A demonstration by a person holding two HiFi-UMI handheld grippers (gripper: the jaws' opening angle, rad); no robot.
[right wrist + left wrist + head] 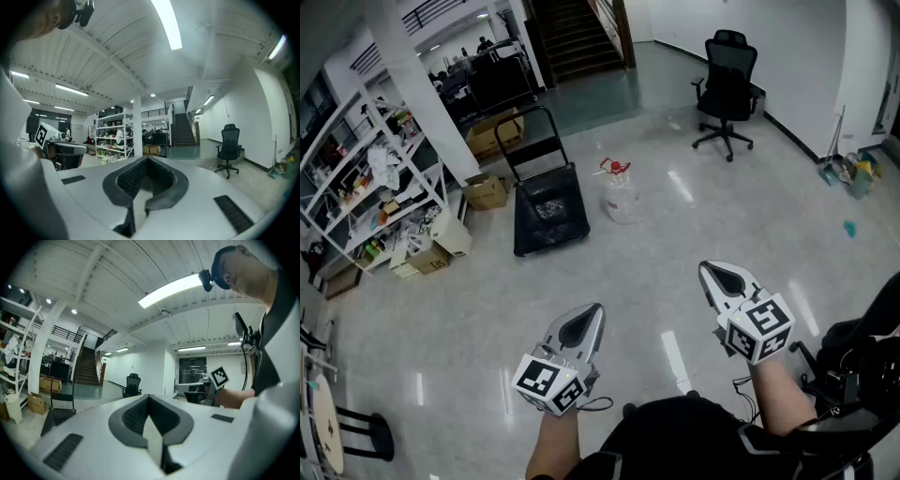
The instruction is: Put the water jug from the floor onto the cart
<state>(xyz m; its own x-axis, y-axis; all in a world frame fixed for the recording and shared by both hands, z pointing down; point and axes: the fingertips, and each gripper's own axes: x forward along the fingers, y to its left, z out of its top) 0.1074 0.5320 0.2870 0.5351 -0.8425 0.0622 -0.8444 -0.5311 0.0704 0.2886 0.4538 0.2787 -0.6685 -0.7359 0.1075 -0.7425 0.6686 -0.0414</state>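
The clear water jug (620,195) with a red cap and handle stands upright on the grey floor, just right of the black platform cart (548,208), whose handle is raised. Both are well ahead of me. My left gripper (590,315) and right gripper (712,272) are held low and near my body, far short of the jug, pointing forward. Each is shut with nothing between its jaws. In the left gripper view the left gripper (150,400) has its jaws together, with the cart (55,414) at far left. The right gripper (147,162) is likewise shut in its own view.
A black office chair (727,88) stands at the back right. White shelves (366,187) full of clutter and cardboard boxes (487,191) line the left. A white pillar (422,89) rises behind the cart, and stairs (577,37) lie beyond. Cleaning gear (847,172) leans on the right wall.
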